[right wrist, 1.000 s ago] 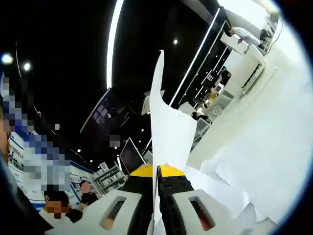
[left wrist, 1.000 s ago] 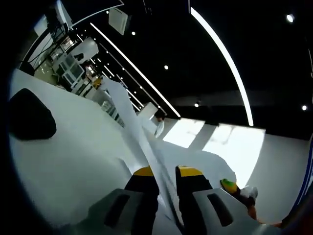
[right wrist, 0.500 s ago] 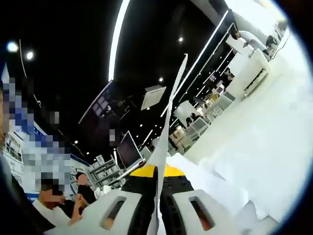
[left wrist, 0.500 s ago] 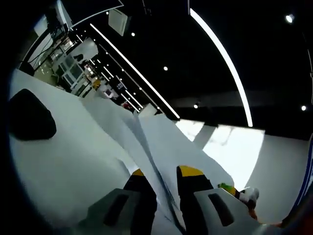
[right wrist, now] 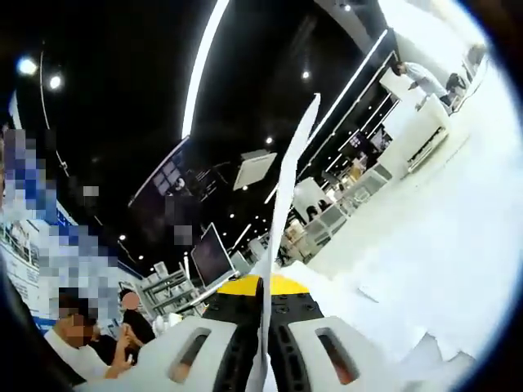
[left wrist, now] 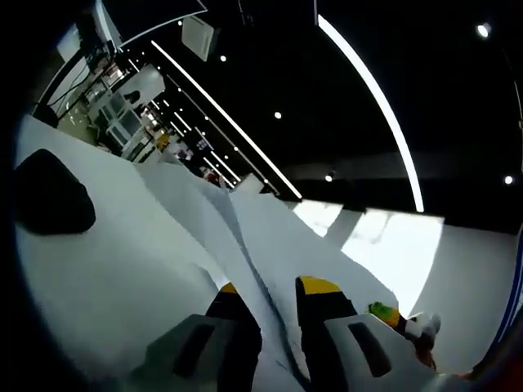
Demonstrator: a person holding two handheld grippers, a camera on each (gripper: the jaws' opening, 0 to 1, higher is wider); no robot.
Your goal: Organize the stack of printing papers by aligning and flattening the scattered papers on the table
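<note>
Now, left gripper (left wrist: 278,314): yellow-tipped jaws clamped on thin white paper (left wrist: 245,237)
Right gripper (right wrist: 263,306): jaws pinching sheet (right wrist: 286,196) edge-on, upright
Table (right wrist: 441,237): smooth white, more flat papers (right wrist: 368,318) lying there

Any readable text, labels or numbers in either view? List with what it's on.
None legible.
Paper sheets clamped in both hand-held grippers: blank white, no print visible.
Background screens and signage behind the right hand-held gripper: too small and blurred to read.
</note>
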